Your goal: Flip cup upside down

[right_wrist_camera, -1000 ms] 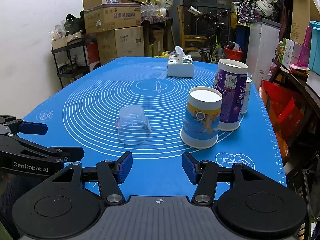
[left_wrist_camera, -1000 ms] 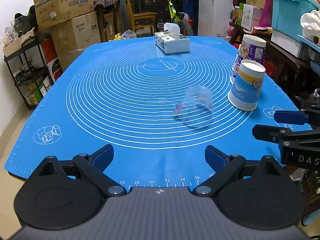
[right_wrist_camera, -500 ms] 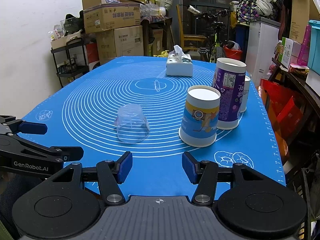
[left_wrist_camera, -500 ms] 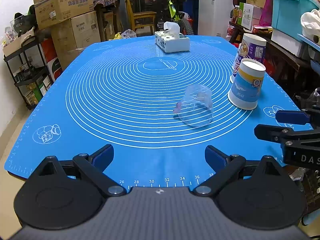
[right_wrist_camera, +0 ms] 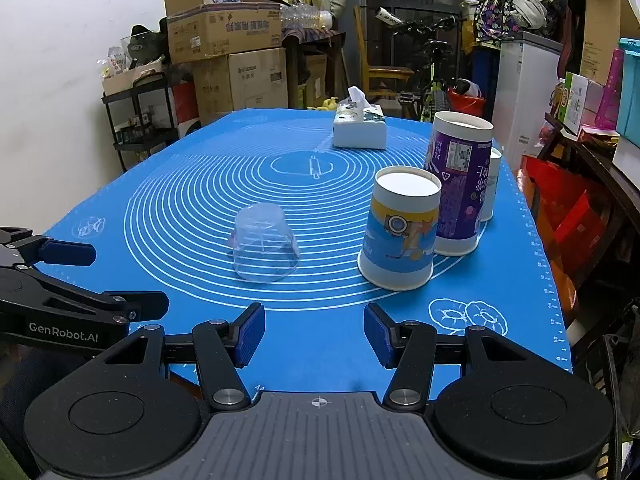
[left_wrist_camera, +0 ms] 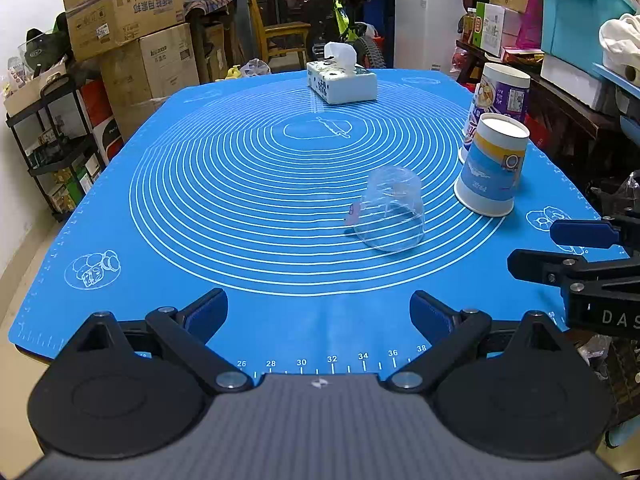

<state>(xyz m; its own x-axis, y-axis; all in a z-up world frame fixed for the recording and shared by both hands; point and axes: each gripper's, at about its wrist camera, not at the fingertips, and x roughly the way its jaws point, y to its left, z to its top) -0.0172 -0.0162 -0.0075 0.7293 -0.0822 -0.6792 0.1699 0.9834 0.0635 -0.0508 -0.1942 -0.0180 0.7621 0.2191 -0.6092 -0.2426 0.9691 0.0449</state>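
Note:
A clear plastic cup stands upside down, mouth down, on the blue mat; it also shows in the right wrist view. My left gripper is open and empty at the mat's near edge, well short of the cup. My right gripper is open and empty, near the front edge, right of the cup. Each gripper shows at the side of the other's view: the right one and the left one.
A blue and white paper cup stands upside down right of the clear cup, with a purple cup and a smaller white one behind it. A tissue box sits at the far end. Boxes, shelves and bins surround the table.
The views have shifted very slightly; the clear cup and both open grippers stay as they were.

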